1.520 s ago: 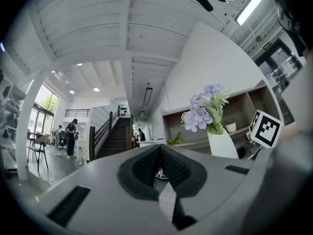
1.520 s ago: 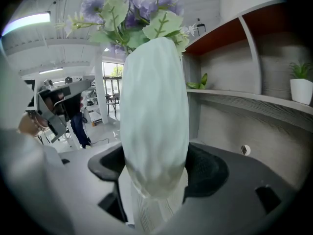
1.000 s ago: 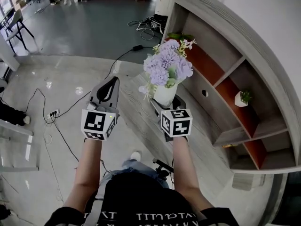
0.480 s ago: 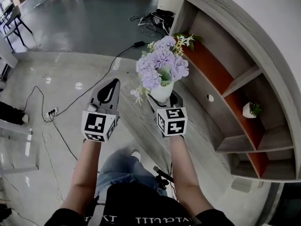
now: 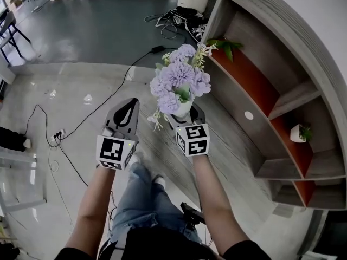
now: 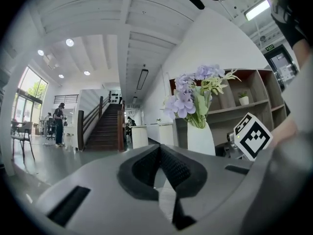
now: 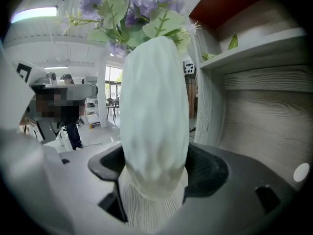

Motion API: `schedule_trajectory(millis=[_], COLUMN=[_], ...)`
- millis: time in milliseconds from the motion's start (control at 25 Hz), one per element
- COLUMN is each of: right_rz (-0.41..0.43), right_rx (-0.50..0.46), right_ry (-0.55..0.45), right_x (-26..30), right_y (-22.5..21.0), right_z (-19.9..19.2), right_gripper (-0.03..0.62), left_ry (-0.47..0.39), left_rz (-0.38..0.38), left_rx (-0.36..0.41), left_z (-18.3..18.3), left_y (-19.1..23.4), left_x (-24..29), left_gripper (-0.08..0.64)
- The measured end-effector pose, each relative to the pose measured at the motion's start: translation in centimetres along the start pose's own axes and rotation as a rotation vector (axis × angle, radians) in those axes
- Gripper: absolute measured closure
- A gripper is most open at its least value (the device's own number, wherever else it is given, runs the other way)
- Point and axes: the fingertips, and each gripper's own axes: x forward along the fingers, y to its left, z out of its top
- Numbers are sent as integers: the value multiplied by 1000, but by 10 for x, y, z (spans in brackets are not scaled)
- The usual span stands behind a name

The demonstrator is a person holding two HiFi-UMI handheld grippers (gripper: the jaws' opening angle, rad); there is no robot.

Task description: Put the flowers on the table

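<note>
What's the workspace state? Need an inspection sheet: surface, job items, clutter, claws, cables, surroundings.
Surface: no table in view; grey wood-grain ledge below the shelving.
Job's things: purple flowers in a white vase, upright, held in the air.
Clutter: small potted plant in a shelf compartment.
Grippers: right claw shut on the vase; left claw shut, empty.
Cables: tangle on the floor; power strip with leads.
Surroundings: open shelf unit on the right; chair; staircase.
</note>
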Motion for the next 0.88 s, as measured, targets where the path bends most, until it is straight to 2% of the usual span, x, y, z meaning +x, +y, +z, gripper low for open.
schedule_trajectory(millis=[120,280,600,720,880], right_rz=[-6,-4,0,2,0], right_rx=[-10,-16,-24,-15,-23], right_ry=[17,30,-22,-35,-37], right_x=[18,37,74,88,100], right_y=[3,1,-6,-5,-8], right_z=[-9,-21,-32,-40,-53], right_gripper=[219,219,219,219,219], left_ry=[17,15,18,34,16], left_rz=[-20,-3,17,19,24], left_rx=[-2,-38,-69,-59,-34], left_z=[-14,-25,-41,-46,-48], left_y=[6,14,33,42,50], left_x=[5,10,16,15,15], left_gripper=[549,549,549,549,549])
